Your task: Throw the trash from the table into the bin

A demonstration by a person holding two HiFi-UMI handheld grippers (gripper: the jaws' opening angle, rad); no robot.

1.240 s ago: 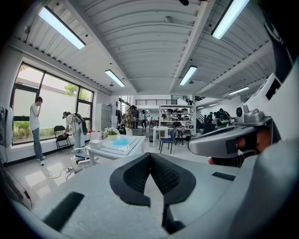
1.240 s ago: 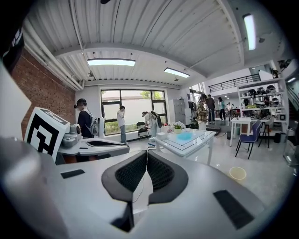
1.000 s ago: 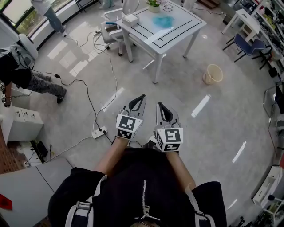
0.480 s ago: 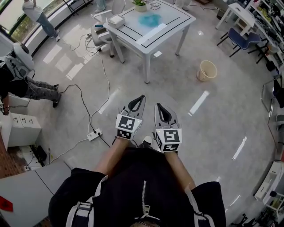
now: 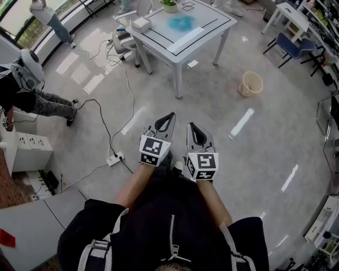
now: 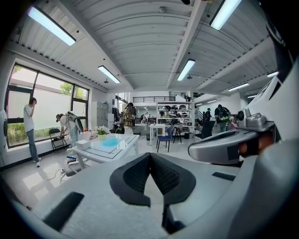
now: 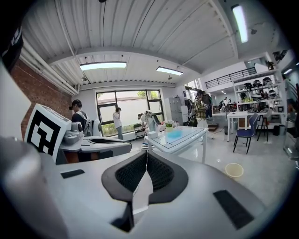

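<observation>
Hardly anything differs from a second ago: you keep the left gripper (image 5: 170, 115) and the right gripper (image 5: 190, 125) side by side in front of your torso, aimed at the table (image 5: 212, 24), and in the head view the table and the bin (image 5: 244, 90) sit only slightly further left than they did. Each gripper's jaws are pressed together with nothing between them; the black, ribbed pads meet at the tips in both gripper views. The gripper bodies are smooth pale-grey plastic, each carrying a cube with black-and-white square markers.

The trash (image 5: 181, 21) lies on the far table, near the middle of the top, well apart from both grippers. It is a soft-looking, crumpled, light blue patch; you cannot tell its material from here. The table is square and white on four slim legs, its top ruled with thin black lines. A small white box (image 5: 141, 23) sits at the left corner and a potted plant (image 5: 169, 4) at the far edge.

The bin is a round, beige, open bucket standing on the floor (image 5: 265, 159) to the right of the table. That floor is glossy grey and throws back bright streaks of light. A black cable (image 5: 103, 119) snakes across it to a white power strip (image 5: 115, 158) on your left.
</observation>
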